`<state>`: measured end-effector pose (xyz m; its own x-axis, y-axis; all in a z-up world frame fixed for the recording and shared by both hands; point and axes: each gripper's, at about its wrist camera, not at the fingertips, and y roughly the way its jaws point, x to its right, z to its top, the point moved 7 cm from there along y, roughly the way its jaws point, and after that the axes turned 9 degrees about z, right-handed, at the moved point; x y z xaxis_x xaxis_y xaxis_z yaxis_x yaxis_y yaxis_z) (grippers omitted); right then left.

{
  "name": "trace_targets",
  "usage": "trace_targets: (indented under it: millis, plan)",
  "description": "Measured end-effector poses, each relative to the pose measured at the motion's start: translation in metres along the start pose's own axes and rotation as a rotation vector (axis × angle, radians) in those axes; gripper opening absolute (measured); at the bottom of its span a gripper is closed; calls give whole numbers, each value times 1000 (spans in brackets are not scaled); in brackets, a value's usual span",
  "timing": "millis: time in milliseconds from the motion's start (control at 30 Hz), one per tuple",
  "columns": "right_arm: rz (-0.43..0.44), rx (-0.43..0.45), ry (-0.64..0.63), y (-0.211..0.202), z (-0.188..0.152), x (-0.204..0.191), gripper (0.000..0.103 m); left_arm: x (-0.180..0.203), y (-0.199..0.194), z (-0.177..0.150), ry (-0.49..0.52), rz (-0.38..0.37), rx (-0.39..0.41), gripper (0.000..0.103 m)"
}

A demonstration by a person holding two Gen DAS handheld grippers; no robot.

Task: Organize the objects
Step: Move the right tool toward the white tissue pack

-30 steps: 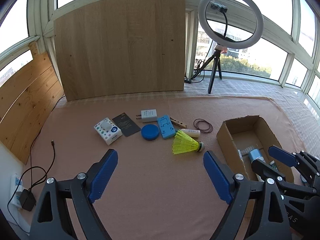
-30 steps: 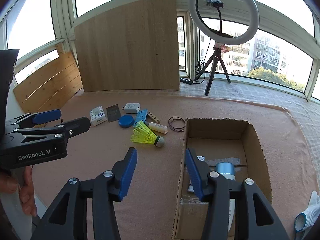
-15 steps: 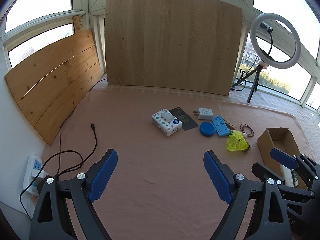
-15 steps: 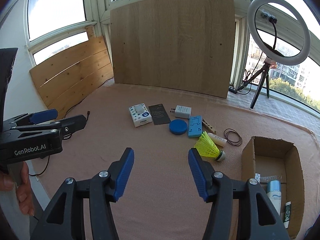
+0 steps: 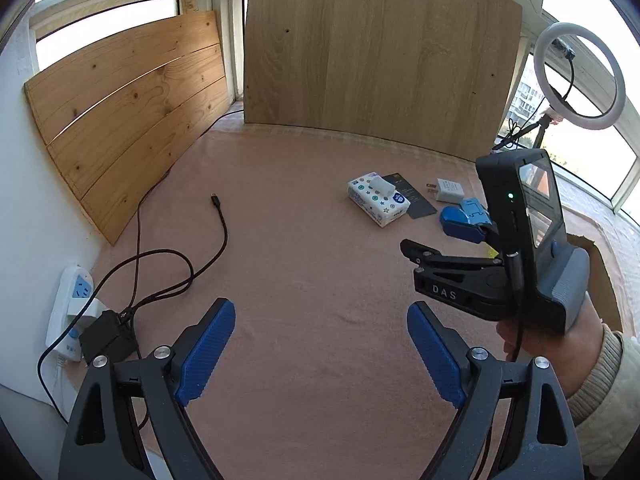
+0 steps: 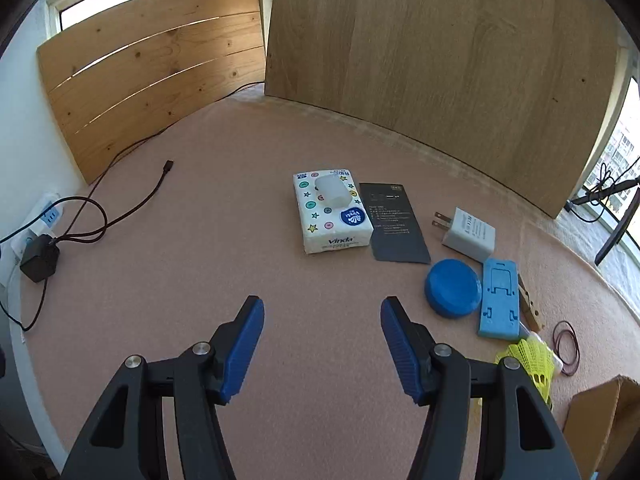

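Observation:
A white tissue pack lies on the pink mat, with a dark card, a white charger, a blue round lid, a blue phone stand, a yellow shuttlecock and a rubber band to its right. My right gripper is open and empty, short of the tissue pack. My left gripper is open and empty over bare mat. The tissue pack also shows in the left wrist view, with the right gripper's body in front of the other items.
A cardboard box corner sits at the lower right. A black cable, a power strip and an adapter lie at the left. Wooden boards stand behind. A ring light stands at the far right.
Both grippers have swung left, away from the box. The right gripper has come closer to the tissue pack and now blocks part of the left wrist view. Both stay open.

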<state>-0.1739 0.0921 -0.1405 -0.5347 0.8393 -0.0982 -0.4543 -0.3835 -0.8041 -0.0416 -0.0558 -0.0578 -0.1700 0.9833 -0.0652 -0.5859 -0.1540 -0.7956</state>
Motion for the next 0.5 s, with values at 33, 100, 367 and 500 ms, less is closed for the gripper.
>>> trace_targets:
  millis: [33,100,367,500]
  plan:
    - [-5,-12,-10,13,7,2,57,-5,1,-3,-7,4,-6,90]
    - [-1,-24,-22,35,20,7,57,-16,4,-7,-19,17,-16,90]
    - [17,-63,-45,78,42,17,52,-57,14,-10,-86,62,-38,90]
    - [58,-63,-57,77,35,10,25,-60,18,-7,-84,61,-41,90]
